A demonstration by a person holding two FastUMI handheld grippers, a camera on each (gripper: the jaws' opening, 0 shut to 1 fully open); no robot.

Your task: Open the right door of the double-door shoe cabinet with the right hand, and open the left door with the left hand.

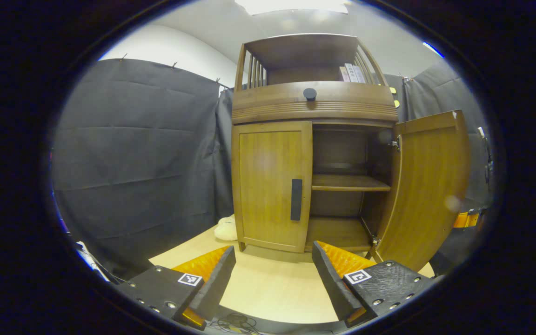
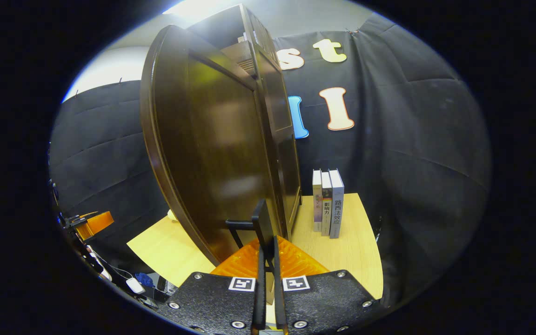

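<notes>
On the pale wooden tabletop (image 1: 268,284) stands the brown wooden double-door shoe cabinet (image 1: 312,139), backed by black cloth walls. From the left gripper view: the cabinet's left door (image 1: 270,184) is closed flush, its dark vertical bar handle (image 1: 296,199) near the inner edge, untouched. The right door (image 1: 428,186) is swung wide open, hinged at the cabinet's right side, exposing a middle shelf (image 1: 349,183) and the bottom board inside. Above the doors sits a drawer front with a round dark knob (image 1: 310,94), and above that an open railed shelf carrying a few upright books (image 1: 351,73). A small cream-coloured soft object (image 1: 226,229) lies on the table just beside the cabinet's left foot.

Left gripper (image 1: 275,274): fingers spread wide apart, nothing between them, hanging in front of the cabinet and apart from the left door, roughly level with its lower edge.

From the right gripper view: the right door's dark outer face (image 2: 212,153) looms close, tilted across the left half of the view. Right gripper (image 2: 266,251): fingers pressed together on the thin dark handle of the right door (image 2: 261,222), which stands between the pads, pinched from both sides. To the right of the cabinet, three slim upright books with pale spines (image 2: 327,203) stand on the table, touching each other, near the cabinet's side wall. At the far left edge of this view the other gripper (image 2: 86,223) shows small.
</notes>
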